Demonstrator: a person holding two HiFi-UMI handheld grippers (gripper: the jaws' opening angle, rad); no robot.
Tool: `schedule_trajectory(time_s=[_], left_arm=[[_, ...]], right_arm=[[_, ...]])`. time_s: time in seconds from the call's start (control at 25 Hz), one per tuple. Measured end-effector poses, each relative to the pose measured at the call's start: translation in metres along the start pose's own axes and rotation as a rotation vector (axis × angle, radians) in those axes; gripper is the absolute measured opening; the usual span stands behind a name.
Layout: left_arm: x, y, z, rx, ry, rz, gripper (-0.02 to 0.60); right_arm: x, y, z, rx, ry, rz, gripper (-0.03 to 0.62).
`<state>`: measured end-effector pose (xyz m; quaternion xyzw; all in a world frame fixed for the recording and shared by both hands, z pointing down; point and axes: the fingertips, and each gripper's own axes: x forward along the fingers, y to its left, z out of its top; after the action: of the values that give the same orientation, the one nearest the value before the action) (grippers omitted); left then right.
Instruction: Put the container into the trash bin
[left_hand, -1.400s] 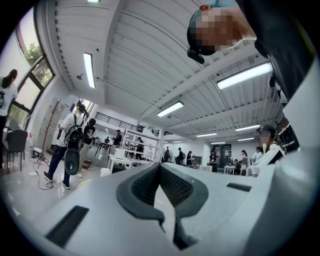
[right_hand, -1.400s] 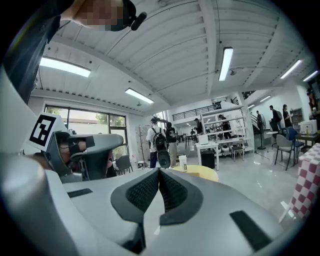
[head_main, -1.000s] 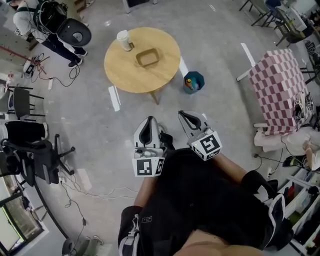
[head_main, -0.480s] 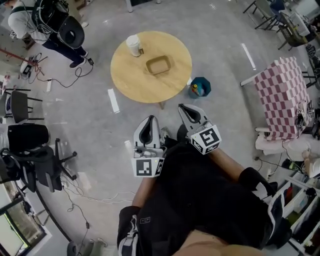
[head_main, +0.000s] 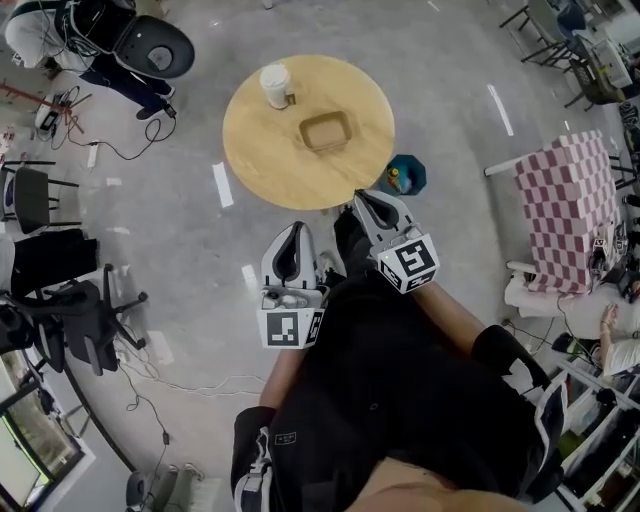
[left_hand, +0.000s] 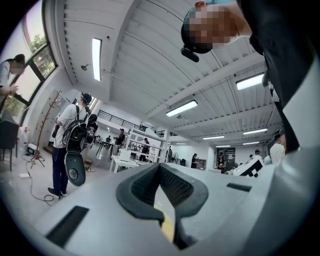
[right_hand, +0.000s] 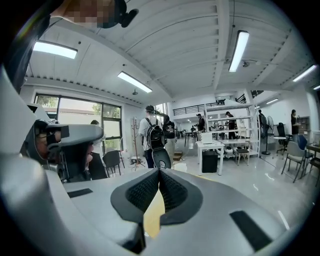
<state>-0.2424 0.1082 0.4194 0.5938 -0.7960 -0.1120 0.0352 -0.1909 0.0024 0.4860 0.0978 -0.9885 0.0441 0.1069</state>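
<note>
Round table (head_main: 265, 150) with empty brown container (head_main: 326, 131) and cup (head_main: 275, 85), trash bin (head_main: 404, 176) beside, left gripper (head_main: 292, 232) and right gripper (head_main: 362, 200) fingers together.

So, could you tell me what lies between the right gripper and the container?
In the head view, only bare wood of the table lies between the right gripper and the container.

The round table (head_main: 280, 165) is bare on its near half; a cup (head_main: 275, 86) blocks its far-left edge, and a trash bin (head_main: 406, 175) stands beside its right rim.
</note>
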Motion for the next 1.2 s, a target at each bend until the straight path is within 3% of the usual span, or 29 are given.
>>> schedule_trajectory(time_s=[0.4, 0.56, 0.72, 0.8, 0.96, 1.2], left_arm=[[0.092, 0.038, -0.014, -0.01, 0.031, 0.037, 0.008], [0.134, 0.055, -0.025, -0.024, 0.058, 0.062, 0.008], [0.172, 0.073, -0.045, -0.046, 0.109, 0.087, 0.008], [0.183, 0.079, -0.054, -0.051, 0.133, 0.091, 0.008], [0.195, 0.086, -0.066, -0.055, 0.16, 0.1, 0.008], [0.202, 0.094, -0.081, -0.065, 0.204, 0.117, 0.008]], right_arm=[[0.083, -0.07, -0.014, -0.001, 0.091, 0.036, 0.025], [0.126, -0.099, -0.041, -0.032, 0.204, 0.08, 0.025], [0.172, -0.11, -0.138, -0.215, 0.559, 0.242, 0.03], [0.184, -0.113, -0.175, -0.322, 0.675, 0.302, 0.035], [0.203, -0.122, -0.224, -0.496, 0.796, 0.367, 0.124], [0.217, -0.134, -0.285, -0.74, 0.916, 0.435, 0.127]])
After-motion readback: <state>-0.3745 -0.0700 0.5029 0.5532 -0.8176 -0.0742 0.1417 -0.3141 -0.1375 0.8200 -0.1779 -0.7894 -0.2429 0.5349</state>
